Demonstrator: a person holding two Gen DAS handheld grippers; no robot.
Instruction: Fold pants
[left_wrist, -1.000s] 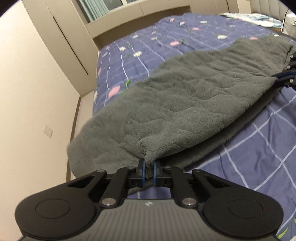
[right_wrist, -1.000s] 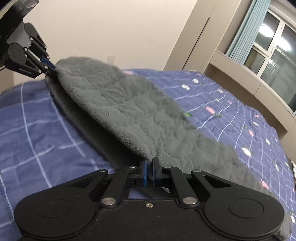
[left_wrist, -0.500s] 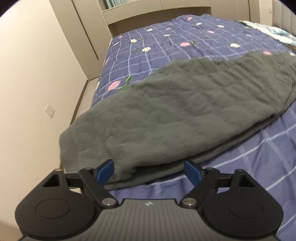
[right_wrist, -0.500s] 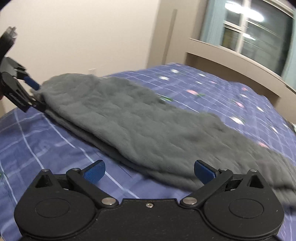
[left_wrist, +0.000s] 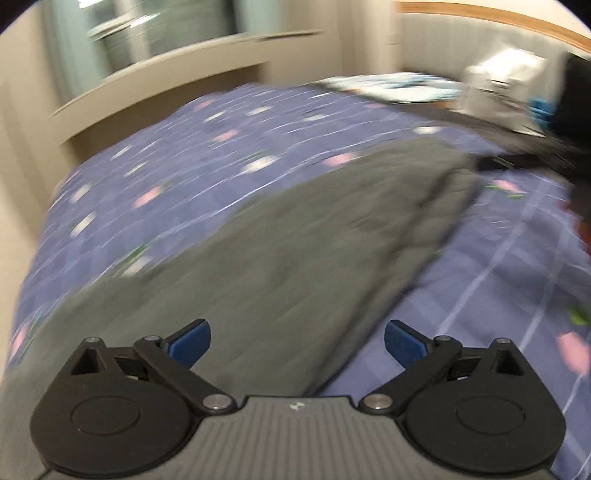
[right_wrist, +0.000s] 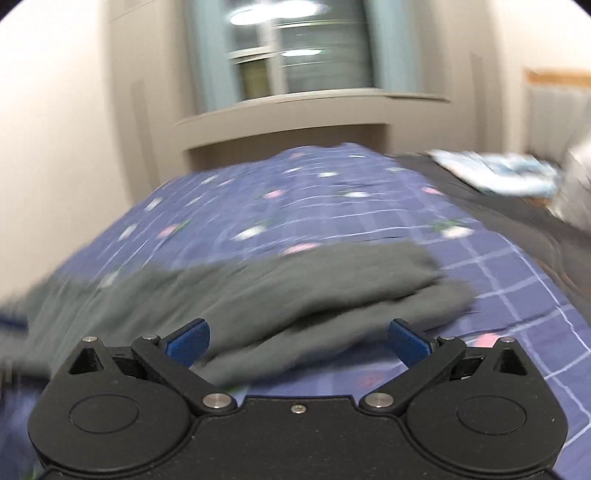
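Grey fleece pants (left_wrist: 314, 229) lie folded lengthwise on the blue checked bed cover (left_wrist: 184, 166), blurred by motion. My left gripper (left_wrist: 295, 332) hovers over their near part; its jaws are opening wide and its blue pads touch no cloth. In the right wrist view the pants (right_wrist: 295, 280) stretch across the bed cover (right_wrist: 295, 192), with one end doubled over at the right. My right gripper (right_wrist: 297, 332) is open just in front of that end, nothing pressed between its pads.
A beige ledge (left_wrist: 166, 74) under a window runs behind the bed. A white and light-blue cloth (right_wrist: 495, 173) lies at the far right of the bed beside a dark sheet. A blurred dark shape (left_wrist: 572, 96) fills the right edge of the left wrist view.
Both grippers were shut on the pants' edge, then let go and opened wide. Both have swung sideways along the bed, and the pants now lie flat.
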